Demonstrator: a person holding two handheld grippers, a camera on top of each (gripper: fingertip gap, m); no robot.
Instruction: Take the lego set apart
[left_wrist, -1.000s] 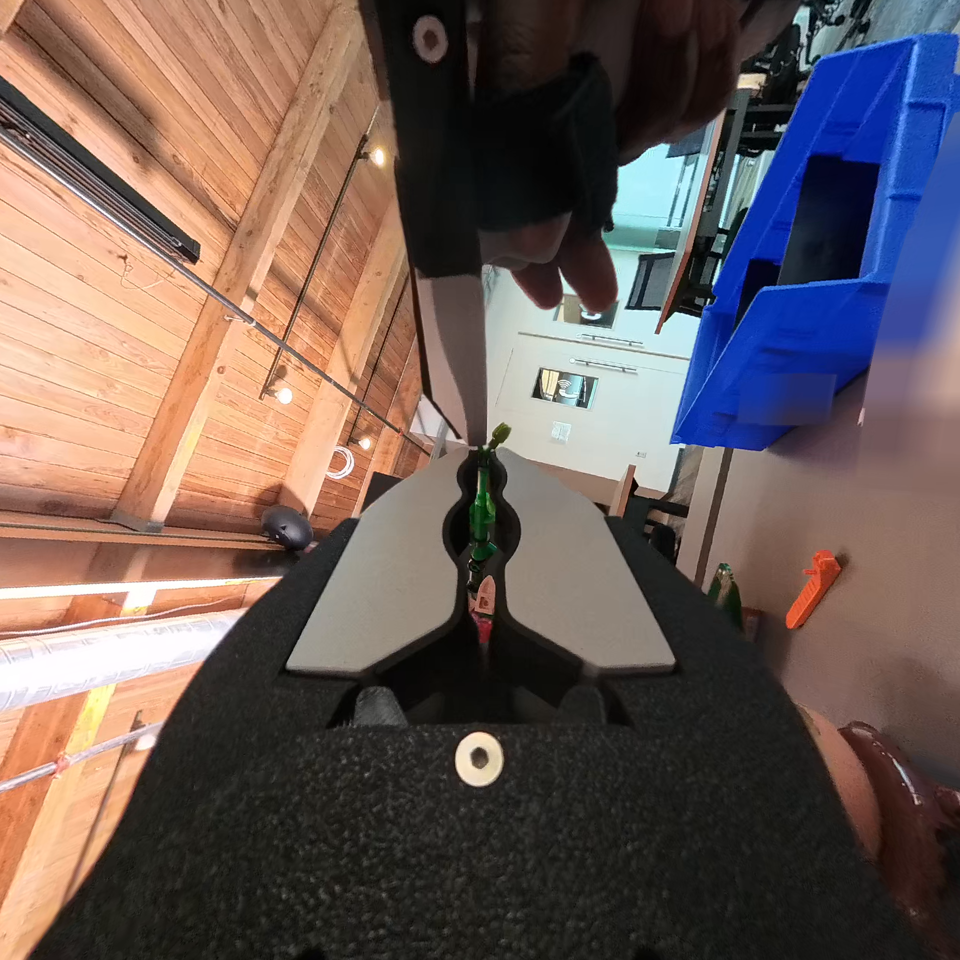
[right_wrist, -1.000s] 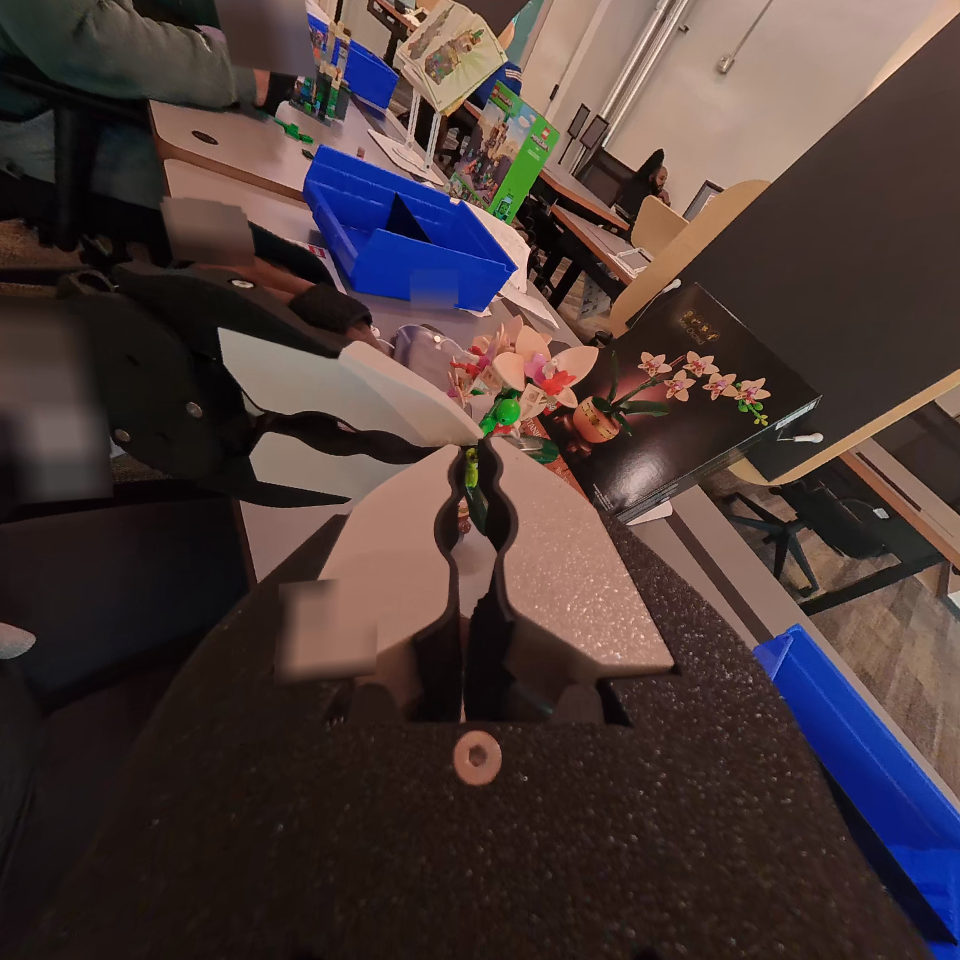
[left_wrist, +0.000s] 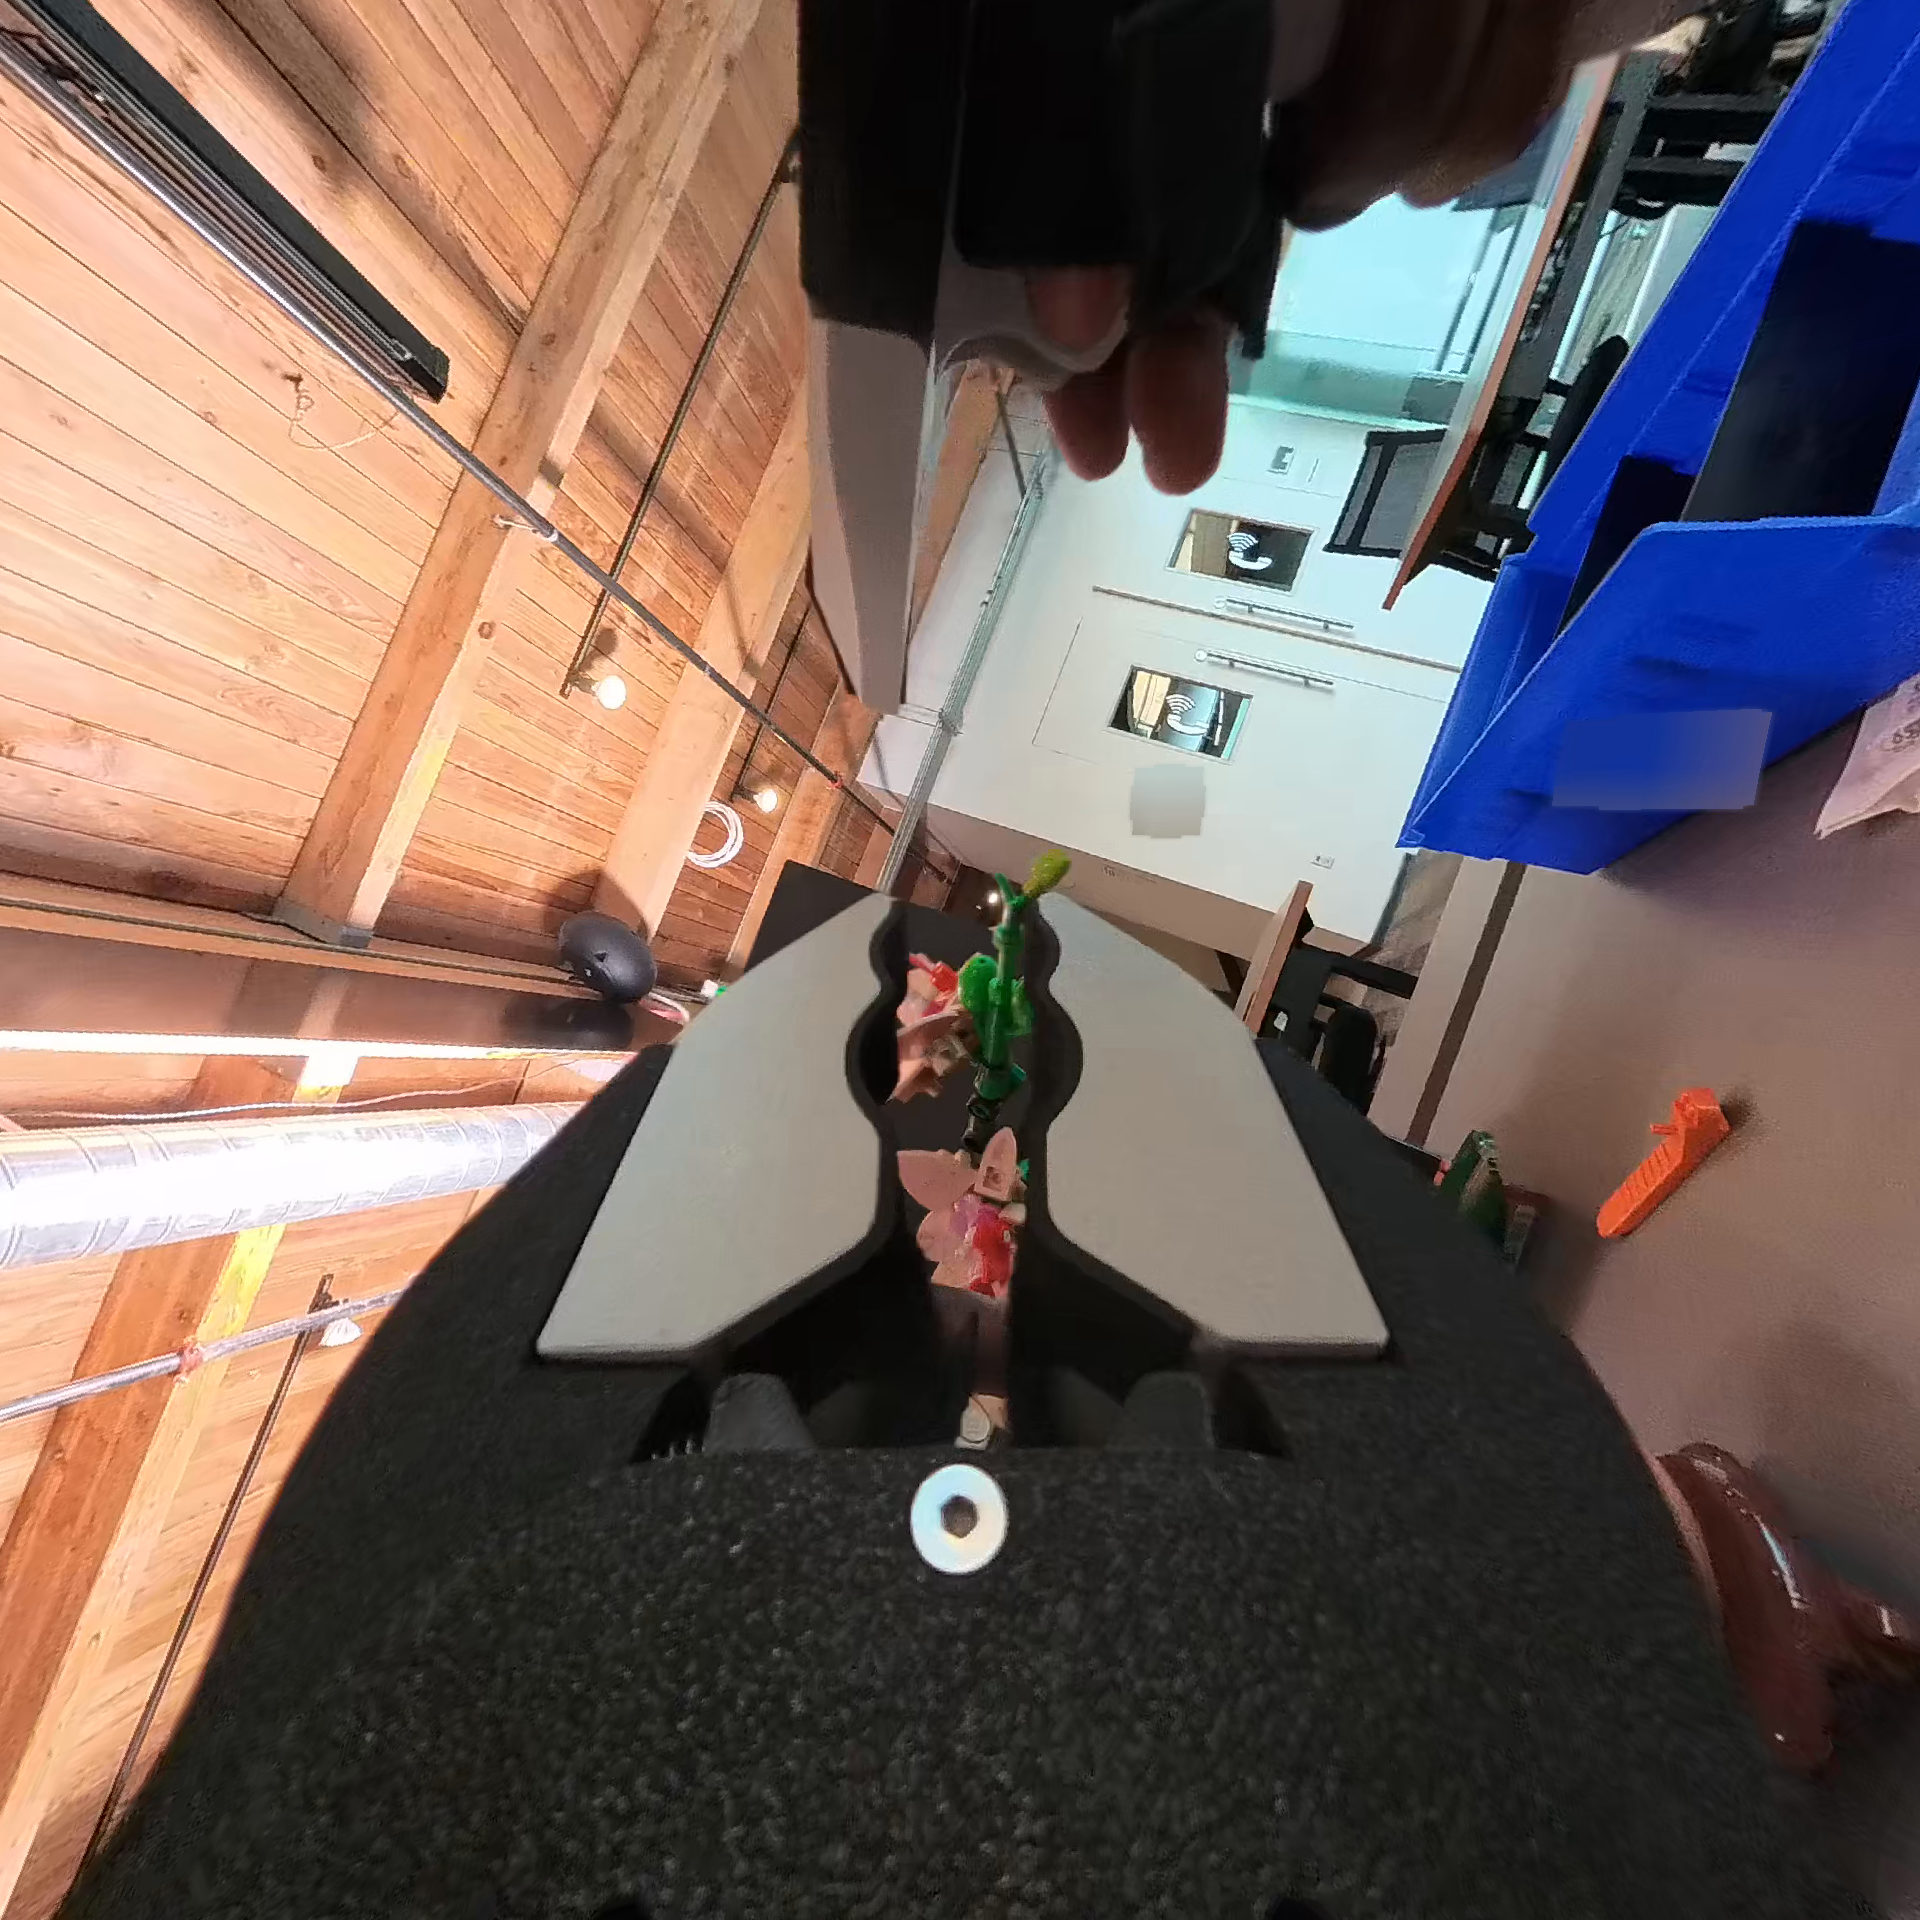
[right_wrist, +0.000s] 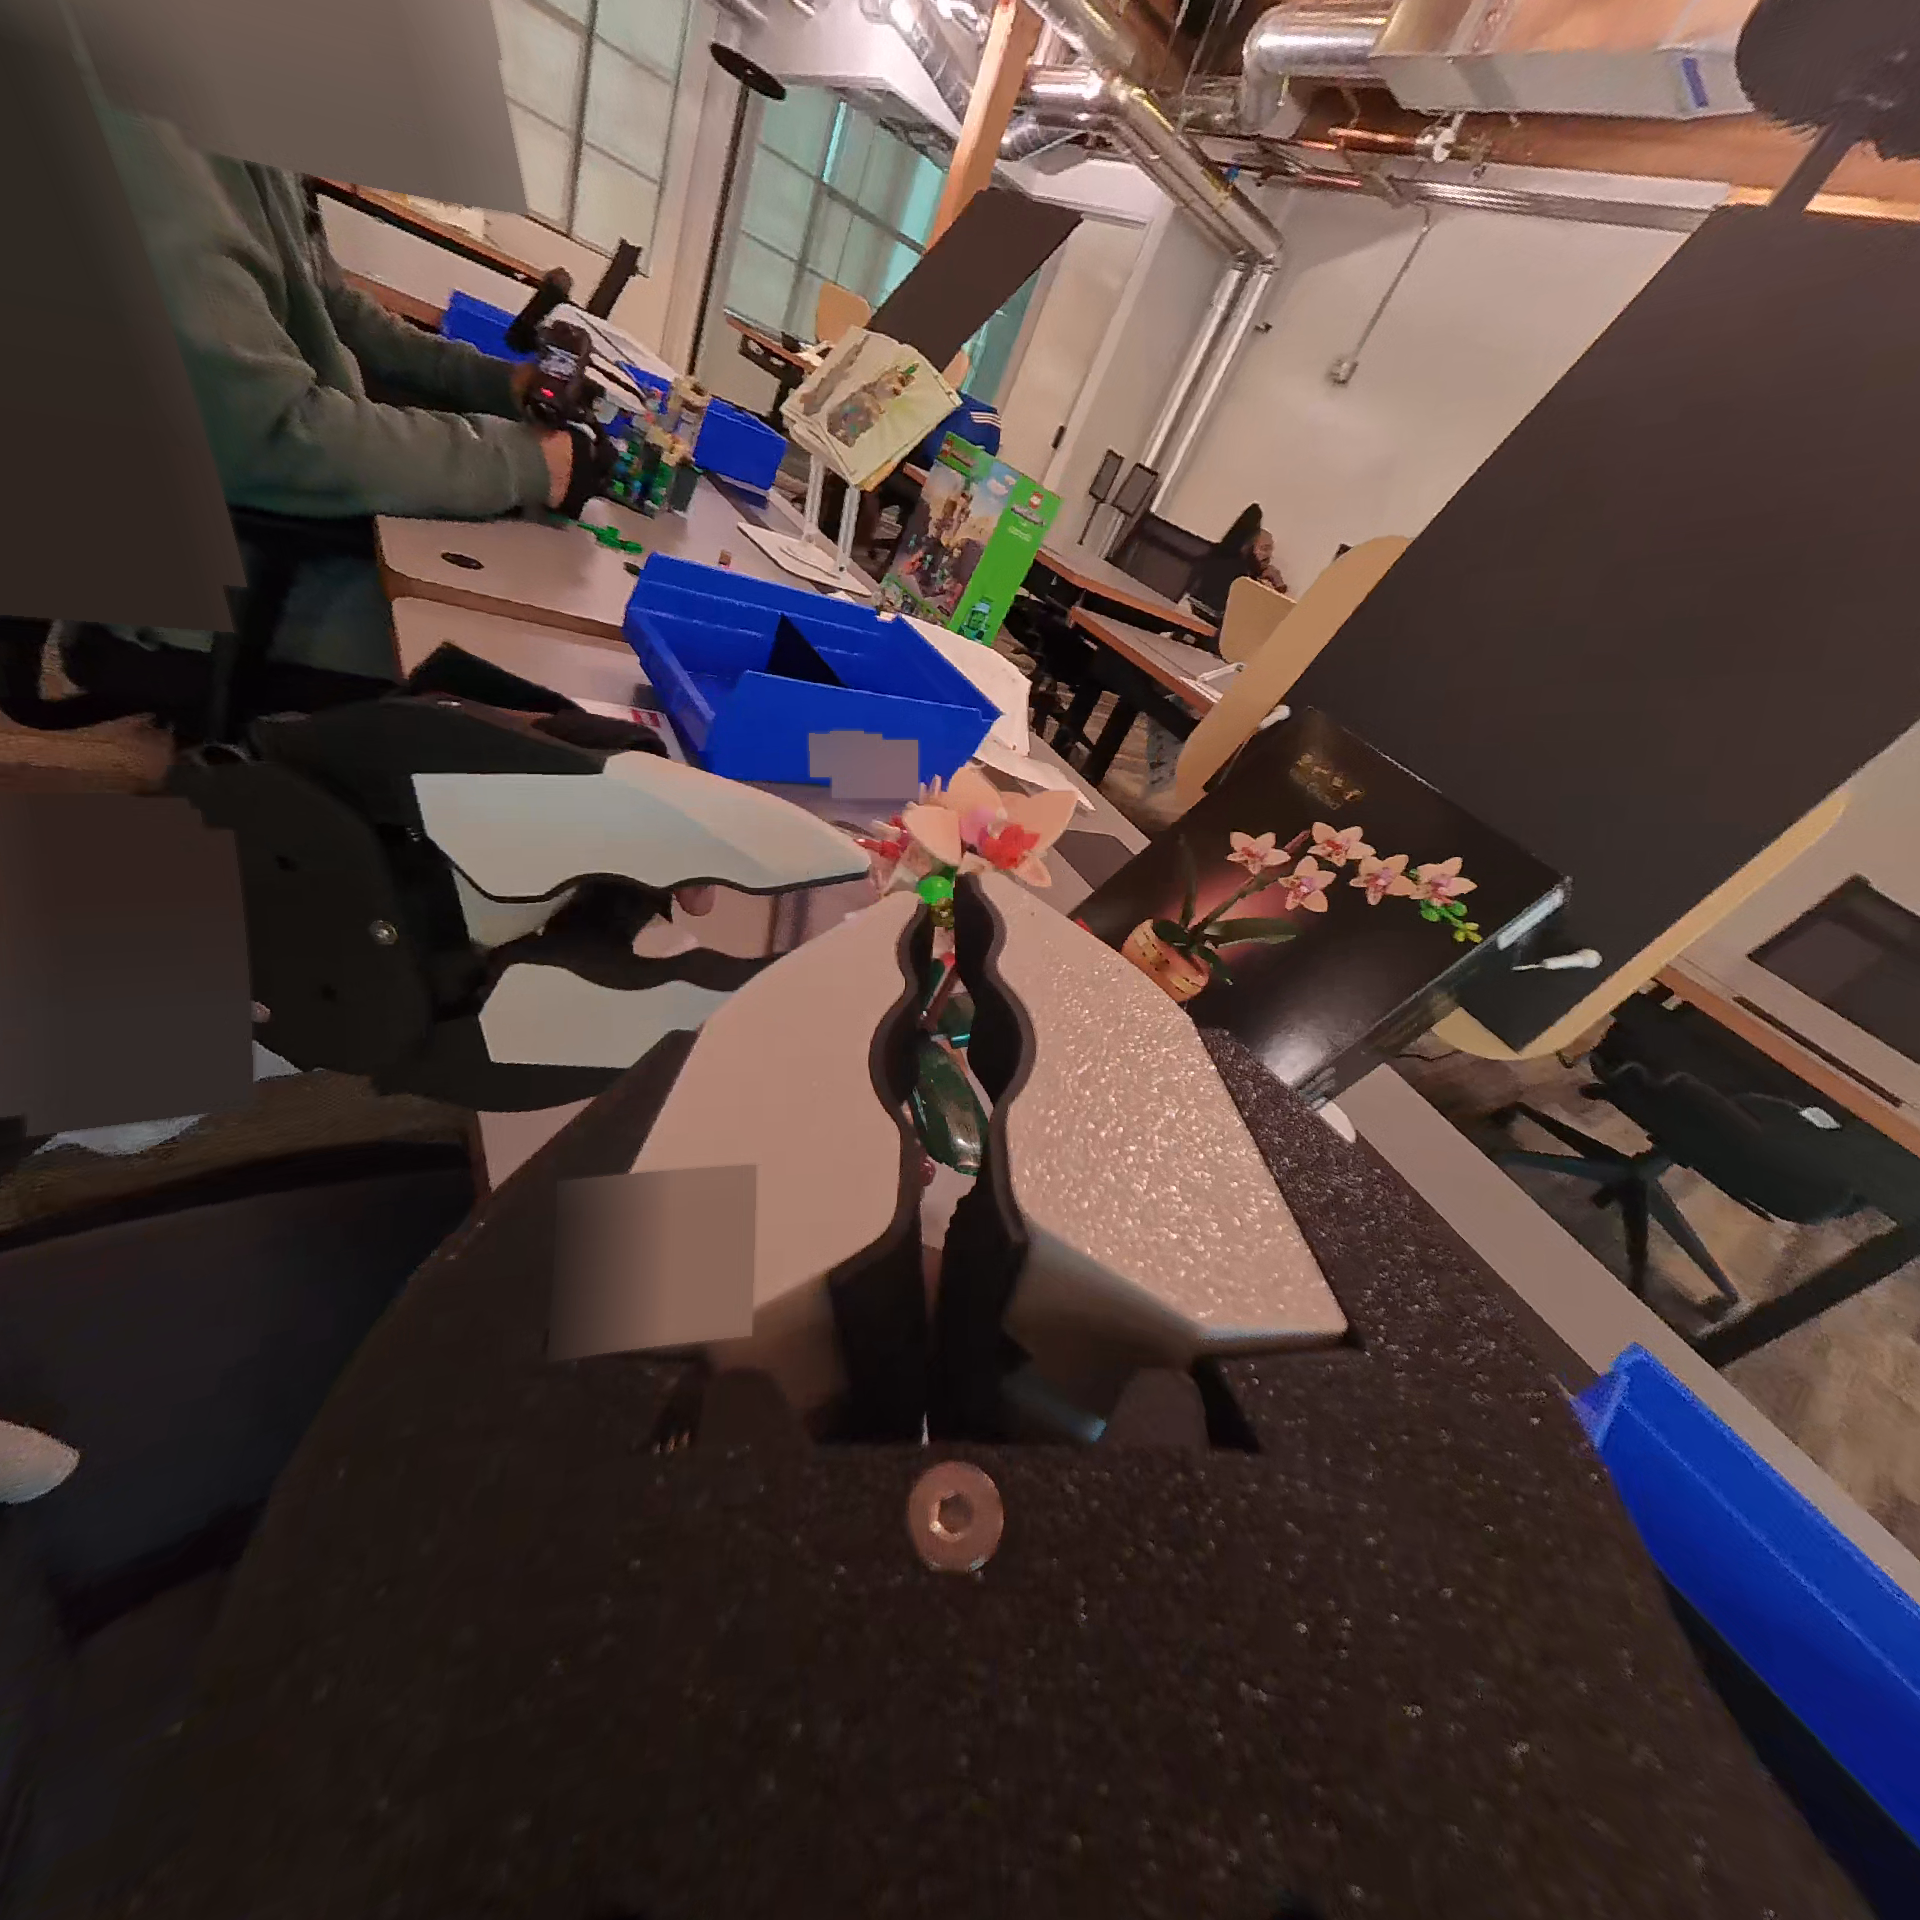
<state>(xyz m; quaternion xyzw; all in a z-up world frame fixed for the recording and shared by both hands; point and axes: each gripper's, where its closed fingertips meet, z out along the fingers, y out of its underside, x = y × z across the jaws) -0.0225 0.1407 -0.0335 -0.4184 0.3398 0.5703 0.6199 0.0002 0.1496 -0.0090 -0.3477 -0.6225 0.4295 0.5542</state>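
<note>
My left hand-held gripper (left_wrist: 966, 904) now stands at a narrow opening, clearly wider than one second ago, when its fingers were closed on the green orchid stem (left_wrist: 997, 1018). The stem lies in the gap close to one finger, with pink blossoms (left_wrist: 961, 1210) showing lower in the same gap. The gap is much wider than the stem, so I judge that this side no longer clamps it. The right wrist view confirms this: the left fingers are parted, and their tip sits just beside the flower cluster. My right hand-held gripper (right_wrist: 940, 914) is almost closed, with the thin stem pinched near its fingertips. The pale orchid flowers (right_wrist: 987, 821) stand just past the tip, and a dark green leaf (right_wrist: 945, 1112) shows through the gap. In the left wrist view the right hand-held gripper sits farther from the stem's bud than before. I take this to mean that the left side is releasing to take a new hold. Whether a joint has come apart cannot be told. Farther out are the brown pot (left_wrist: 1766, 1621), an orange brick separator (left_wrist: 1662, 1164) on the worktop (left_wrist: 1714, 1039), a blue bin (right_wrist: 831, 707) for loose parts and the set's box (right_wrist: 1330, 914).
</note>
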